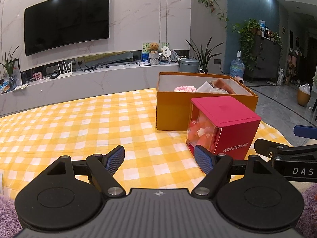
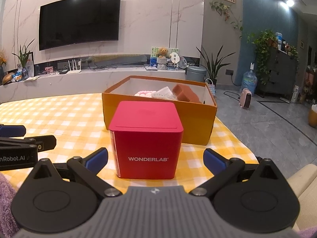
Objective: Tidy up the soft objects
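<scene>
An open orange box (image 1: 174, 111) (image 2: 198, 125) stands on the yellow checked cloth (image 1: 79, 123) (image 2: 65, 119). It holds a pink knitted piece (image 1: 185, 88) (image 2: 143, 93), a white item (image 1: 208, 88) (image 2: 164, 94) and a brown sponge (image 1: 223, 85) (image 2: 185, 93). A red WONDERLAB cube (image 1: 229, 127) (image 2: 146, 138) with a clear side stands in front of it. My left gripper (image 1: 159, 162) is open and empty, left of the cube. My right gripper (image 2: 156, 159) is open, its fingers either side of the cube, apart from it.
The right gripper's fingers (image 1: 277, 148) show at the right edge of the left view; the left gripper's fingers (image 2: 29, 142) show at the left edge of the right view. Purple fluffy fabric (image 1: 7, 208) lies at the near corners. The table edge (image 2: 237, 138) drops to the floor at right.
</scene>
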### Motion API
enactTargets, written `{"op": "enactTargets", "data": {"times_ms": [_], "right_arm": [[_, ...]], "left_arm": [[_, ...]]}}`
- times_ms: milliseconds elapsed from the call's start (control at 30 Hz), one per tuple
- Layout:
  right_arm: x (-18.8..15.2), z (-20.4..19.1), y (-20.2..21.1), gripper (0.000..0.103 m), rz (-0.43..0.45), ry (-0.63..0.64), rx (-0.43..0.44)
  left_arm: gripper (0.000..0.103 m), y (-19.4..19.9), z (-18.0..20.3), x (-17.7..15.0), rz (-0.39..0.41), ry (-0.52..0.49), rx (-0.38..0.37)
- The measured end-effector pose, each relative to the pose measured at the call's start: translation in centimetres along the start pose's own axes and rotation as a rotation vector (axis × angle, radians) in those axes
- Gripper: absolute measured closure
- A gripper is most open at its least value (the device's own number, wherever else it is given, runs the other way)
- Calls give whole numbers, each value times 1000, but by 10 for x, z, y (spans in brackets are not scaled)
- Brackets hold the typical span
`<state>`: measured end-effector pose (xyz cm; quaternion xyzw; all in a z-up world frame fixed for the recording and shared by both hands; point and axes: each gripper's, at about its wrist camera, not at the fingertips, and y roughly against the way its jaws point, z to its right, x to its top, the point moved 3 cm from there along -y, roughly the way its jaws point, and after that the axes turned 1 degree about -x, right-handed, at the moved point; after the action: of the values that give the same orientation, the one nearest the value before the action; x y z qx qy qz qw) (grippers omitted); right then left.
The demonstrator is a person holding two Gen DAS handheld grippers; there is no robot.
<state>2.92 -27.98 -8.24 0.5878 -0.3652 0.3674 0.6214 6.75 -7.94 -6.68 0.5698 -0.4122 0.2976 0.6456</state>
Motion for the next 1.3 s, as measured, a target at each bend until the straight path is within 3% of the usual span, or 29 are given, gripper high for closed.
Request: {"op": "enactTargets", "data": {"times_ms": [1300], "right_arm": [[-1,-1,2,3,10,2,-3]], "left_arm": [[10,1,0,0,-13,3,3]]}}
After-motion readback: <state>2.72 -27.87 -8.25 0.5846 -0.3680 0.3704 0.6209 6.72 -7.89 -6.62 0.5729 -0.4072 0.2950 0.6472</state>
